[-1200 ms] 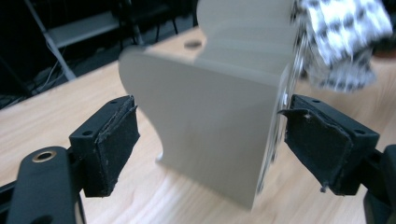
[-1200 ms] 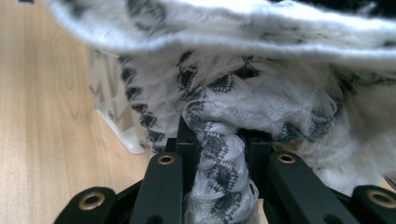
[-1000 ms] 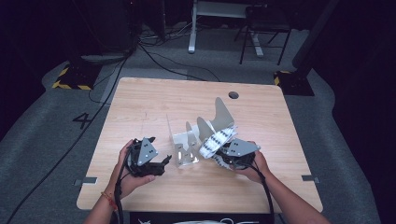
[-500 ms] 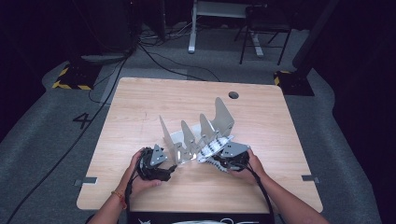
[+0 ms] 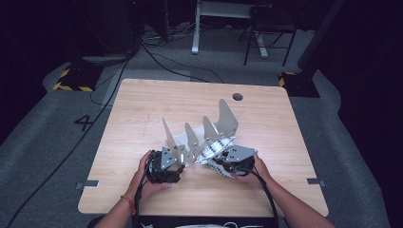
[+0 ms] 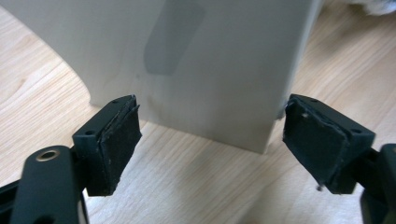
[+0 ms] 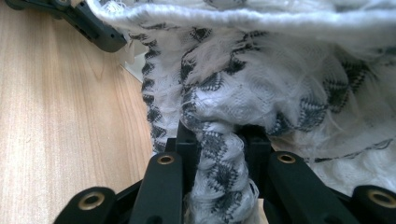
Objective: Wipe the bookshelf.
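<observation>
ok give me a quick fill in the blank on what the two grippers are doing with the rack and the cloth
1. The right gripper is shut on a black-and-white patterned ____.
2. The left gripper has its jaws ____ on either side of a grey divider.
3. The rack stands on a ____ table.

Missing words: cloth; open; wooden

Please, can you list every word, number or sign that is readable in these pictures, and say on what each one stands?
"4": a large dark numeral on the grey floor, left of the wooden table.
Yellow-black hazard stripes: a marking on the floor, without letters.
Rack, patterned cloth, both claws: no text.
</observation>
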`<state>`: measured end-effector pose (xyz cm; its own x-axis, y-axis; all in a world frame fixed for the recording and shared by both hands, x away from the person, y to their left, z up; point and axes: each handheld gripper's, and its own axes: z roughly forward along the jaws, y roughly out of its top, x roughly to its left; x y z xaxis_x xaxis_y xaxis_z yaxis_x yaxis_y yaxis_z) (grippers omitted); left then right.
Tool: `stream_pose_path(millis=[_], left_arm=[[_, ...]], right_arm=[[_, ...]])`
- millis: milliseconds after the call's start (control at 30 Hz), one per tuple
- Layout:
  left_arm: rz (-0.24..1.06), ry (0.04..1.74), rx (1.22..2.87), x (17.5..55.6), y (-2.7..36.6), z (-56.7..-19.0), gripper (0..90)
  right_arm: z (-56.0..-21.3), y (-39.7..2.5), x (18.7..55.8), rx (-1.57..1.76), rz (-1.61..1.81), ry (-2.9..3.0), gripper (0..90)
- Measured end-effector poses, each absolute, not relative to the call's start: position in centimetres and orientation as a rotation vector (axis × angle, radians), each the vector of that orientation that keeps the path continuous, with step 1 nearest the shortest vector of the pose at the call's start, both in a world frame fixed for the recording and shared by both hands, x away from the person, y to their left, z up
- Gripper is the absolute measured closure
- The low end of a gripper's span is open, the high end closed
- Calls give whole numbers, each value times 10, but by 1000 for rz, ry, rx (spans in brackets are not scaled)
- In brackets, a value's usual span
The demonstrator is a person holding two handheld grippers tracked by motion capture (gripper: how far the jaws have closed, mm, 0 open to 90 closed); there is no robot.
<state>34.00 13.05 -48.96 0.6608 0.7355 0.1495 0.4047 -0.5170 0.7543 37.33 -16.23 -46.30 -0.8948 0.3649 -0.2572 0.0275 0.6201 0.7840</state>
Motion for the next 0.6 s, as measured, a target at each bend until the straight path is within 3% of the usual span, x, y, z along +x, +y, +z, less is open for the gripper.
stream_pose_path(millis=[233,600], left_arm=[[617,893,2220,343,131,-495,160],[582,888,2247,347,132,-501,160]], right_arm=[[-457,-161,370,298,1207,2437,742],[-417,-132,357,166,1245,2353,744]])
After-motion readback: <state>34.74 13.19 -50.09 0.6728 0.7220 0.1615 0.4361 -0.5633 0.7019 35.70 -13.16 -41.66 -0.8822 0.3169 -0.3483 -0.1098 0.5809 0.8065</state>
